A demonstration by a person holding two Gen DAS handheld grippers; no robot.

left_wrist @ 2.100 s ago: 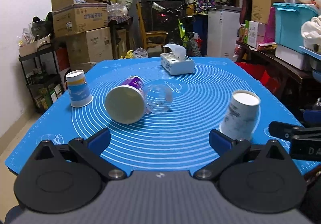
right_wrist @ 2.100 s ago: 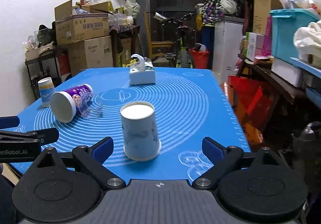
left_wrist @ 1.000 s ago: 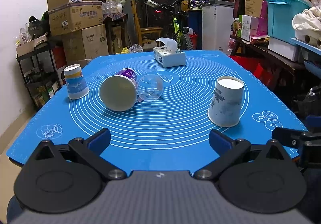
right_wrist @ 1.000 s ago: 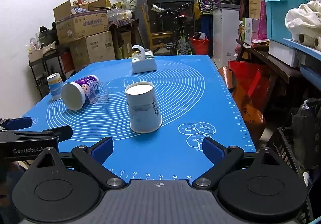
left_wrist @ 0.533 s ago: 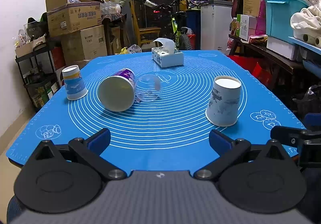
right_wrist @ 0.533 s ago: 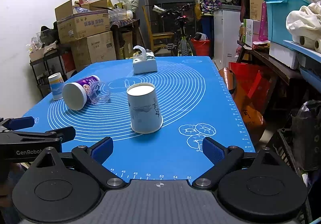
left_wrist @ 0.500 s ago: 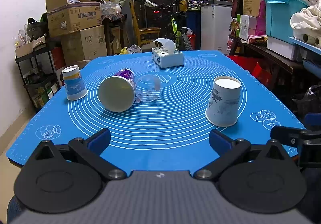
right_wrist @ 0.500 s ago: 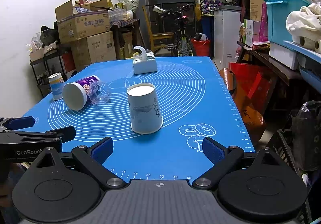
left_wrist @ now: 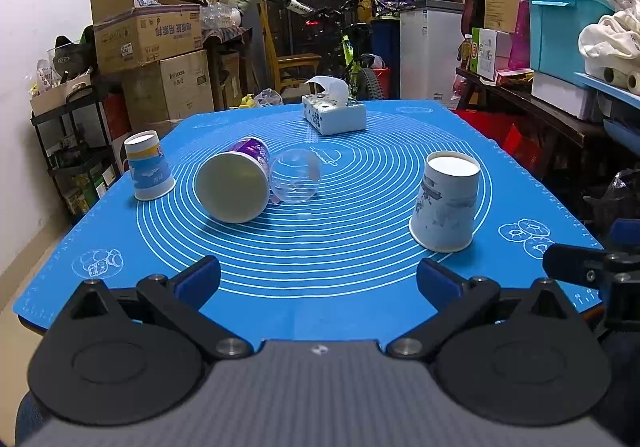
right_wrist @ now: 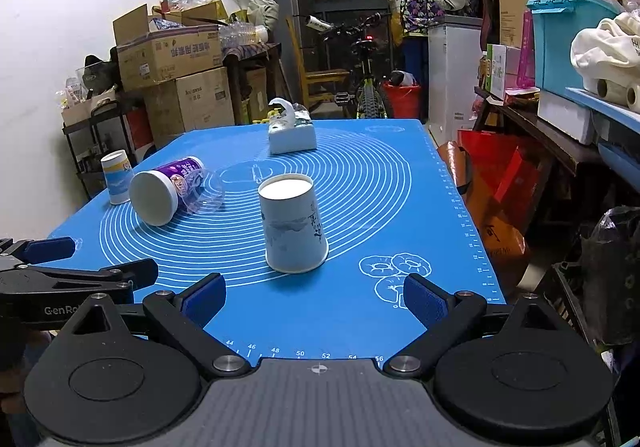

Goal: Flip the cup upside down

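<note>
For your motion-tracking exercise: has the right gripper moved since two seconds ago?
Yes. The right gripper has backed away from the white cup, toward the blue mat's near edge; the mat's printed ruler marks now show just ahead of its open jaws.

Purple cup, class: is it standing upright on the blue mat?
No, the purple cup lies on its side on the blue mat, beside a clear cup.

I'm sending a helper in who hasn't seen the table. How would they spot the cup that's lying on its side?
On the blue mat, look left of centre, nearer than the tissue box. The purple cup lies tipped over, white base toward the cameras, with a clear plastic cup at its mouth. The other paper cups stand inverted.
</note>
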